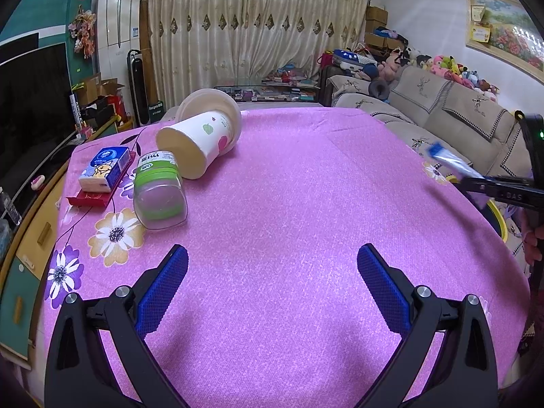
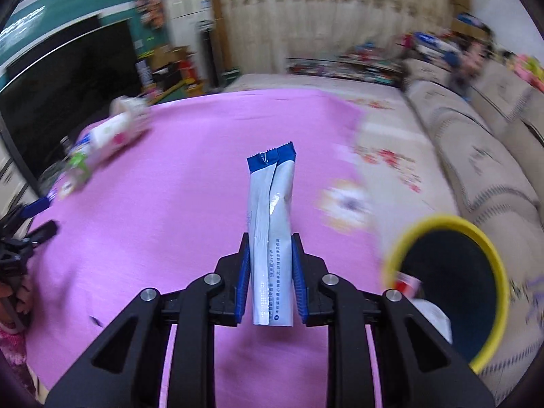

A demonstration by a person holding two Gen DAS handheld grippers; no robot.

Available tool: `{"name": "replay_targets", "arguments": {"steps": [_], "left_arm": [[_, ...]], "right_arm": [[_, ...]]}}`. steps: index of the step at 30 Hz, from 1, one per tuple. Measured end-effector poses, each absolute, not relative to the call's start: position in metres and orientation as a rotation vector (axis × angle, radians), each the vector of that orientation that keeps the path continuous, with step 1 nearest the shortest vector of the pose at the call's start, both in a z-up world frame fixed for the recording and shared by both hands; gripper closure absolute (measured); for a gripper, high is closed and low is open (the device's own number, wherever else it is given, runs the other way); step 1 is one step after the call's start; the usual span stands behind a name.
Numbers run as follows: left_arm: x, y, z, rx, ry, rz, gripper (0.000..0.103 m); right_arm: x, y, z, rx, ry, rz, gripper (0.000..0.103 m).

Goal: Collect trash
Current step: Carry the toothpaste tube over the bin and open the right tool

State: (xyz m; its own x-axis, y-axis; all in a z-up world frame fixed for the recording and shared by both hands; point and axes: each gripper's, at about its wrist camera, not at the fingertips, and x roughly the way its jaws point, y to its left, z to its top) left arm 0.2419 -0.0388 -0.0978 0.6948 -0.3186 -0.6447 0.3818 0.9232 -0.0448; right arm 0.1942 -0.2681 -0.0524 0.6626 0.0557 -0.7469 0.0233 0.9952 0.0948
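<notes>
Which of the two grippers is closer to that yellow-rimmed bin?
Right. The right gripper, clamped on a sachet, is just beside the bin; the left gripper hovers open over the pink tablecloth, farther away.

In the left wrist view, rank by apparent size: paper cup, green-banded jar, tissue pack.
1. paper cup
2. green-banded jar, though it lies nearer the camera, so the gap is unsure
3. tissue pack

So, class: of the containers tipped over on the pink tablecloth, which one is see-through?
The clear plastic jar with the green label, nearest the left gripper. The white paper cup with coloured spots behind it is opaque.
</notes>
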Motion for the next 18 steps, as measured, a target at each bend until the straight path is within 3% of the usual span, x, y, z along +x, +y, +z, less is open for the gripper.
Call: {"name": "replay_targets", "arguments": {"steps": [13,16,18], "left_arm": [[0.242,-0.037,-0.097,0.083,0.707,-0.388,0.005],[0.242,-0.037,-0.097,0.082,0.707,-0.388,0.005],[0.243,-0.037,-0.097,0.08,0.708,-0.388,0.005]], "right_arm": [[0.153,-0.402,-0.092,0.259,0.91,-0.315,0.079],[0.152,-0.413,-0.103,0.282,0.924,-0.363,0.073],[0.15,-0.418,-0.11,0.298,0.932,-0.391,0.063]]}}
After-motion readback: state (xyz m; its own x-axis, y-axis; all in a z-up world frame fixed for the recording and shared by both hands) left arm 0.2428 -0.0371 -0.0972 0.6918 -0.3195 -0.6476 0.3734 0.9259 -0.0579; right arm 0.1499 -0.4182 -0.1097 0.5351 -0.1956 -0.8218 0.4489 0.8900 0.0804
